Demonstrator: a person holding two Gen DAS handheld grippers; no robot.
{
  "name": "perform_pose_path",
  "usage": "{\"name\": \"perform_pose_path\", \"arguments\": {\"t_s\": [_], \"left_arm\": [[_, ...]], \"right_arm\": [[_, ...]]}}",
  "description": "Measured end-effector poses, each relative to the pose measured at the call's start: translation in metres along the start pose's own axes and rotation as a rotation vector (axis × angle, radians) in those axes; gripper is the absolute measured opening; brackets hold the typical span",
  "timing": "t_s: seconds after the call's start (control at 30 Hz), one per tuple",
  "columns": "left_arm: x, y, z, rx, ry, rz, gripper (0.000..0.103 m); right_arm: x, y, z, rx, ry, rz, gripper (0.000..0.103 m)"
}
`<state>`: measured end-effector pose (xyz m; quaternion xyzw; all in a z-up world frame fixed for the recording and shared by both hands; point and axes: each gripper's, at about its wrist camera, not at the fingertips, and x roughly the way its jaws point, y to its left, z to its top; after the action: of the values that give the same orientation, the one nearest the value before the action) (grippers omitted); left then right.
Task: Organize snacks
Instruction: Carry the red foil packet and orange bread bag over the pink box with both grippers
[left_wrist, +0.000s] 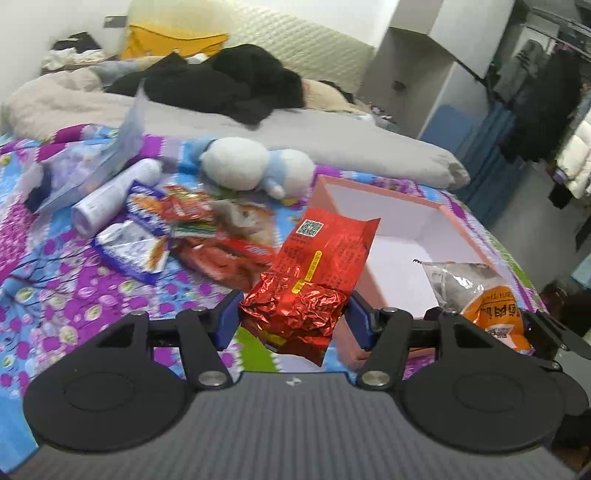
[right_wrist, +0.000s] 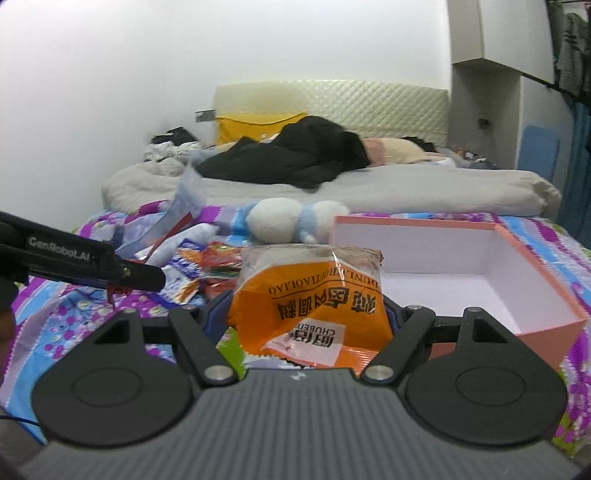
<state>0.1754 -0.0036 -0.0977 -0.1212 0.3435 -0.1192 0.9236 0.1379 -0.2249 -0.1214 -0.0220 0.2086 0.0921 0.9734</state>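
My left gripper (left_wrist: 293, 314) is shut on a red foil packet (left_wrist: 314, 273), held above the bedspread just left of the pink box (left_wrist: 465, 232), which stands open with a white inside. My right gripper (right_wrist: 308, 314) is shut on an orange and clear snack bag (right_wrist: 314, 306), held in front of the pink box (right_wrist: 517, 240). That orange bag also shows in the left wrist view (left_wrist: 491, 302), over the box's near right corner. A pile of loose snack packets (left_wrist: 177, 229) lies on the bedspread left of the box, and it shows in the right wrist view (right_wrist: 199, 266).
A white and blue plush toy (left_wrist: 255, 166) lies behind the packets. A white tube (left_wrist: 110, 195) and a clear plastic bag (left_wrist: 107, 155) lie at the left. Grey duvet and black clothes (left_wrist: 229, 81) cover the far bed. The left gripper's body (right_wrist: 85, 262) reaches in at the left of the right wrist view.
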Motion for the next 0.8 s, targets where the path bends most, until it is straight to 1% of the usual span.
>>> {"name": "perform_pose_path", "arguments": {"t_s": [0.1,0.2,0.4,0.5,0.7,0.8], "left_arm": [[0.011,-0.018,0.006,0.039,0.013,-0.053,0.066],[0.032,-0.039,0.015,0.075,0.035,-0.111,0.066],[0.076,-0.082,0.036,0.127,0.038,-0.173,0.066],[0.097,-0.099,0.046,0.165,0.040,-0.182,0.066],[0.139,-0.119,0.068,0.123,0.051,-0.185,0.066],[0.157,-0.125,0.077,0.115,0.064,-0.175,0.066]], "right_arm": [[0.001,-0.011,0.001,0.012,-0.002,-0.039,0.079],[0.006,-0.025,0.004,0.023,-0.002,-0.062,0.079],[0.015,-0.056,0.014,0.055,-0.028,-0.133,0.079],[0.024,-0.072,0.018,0.079,-0.034,-0.158,0.079],[0.046,-0.100,0.034,0.096,-0.035,-0.189,0.079],[0.060,-0.111,0.041,0.088,-0.007,-0.189,0.079]]}}
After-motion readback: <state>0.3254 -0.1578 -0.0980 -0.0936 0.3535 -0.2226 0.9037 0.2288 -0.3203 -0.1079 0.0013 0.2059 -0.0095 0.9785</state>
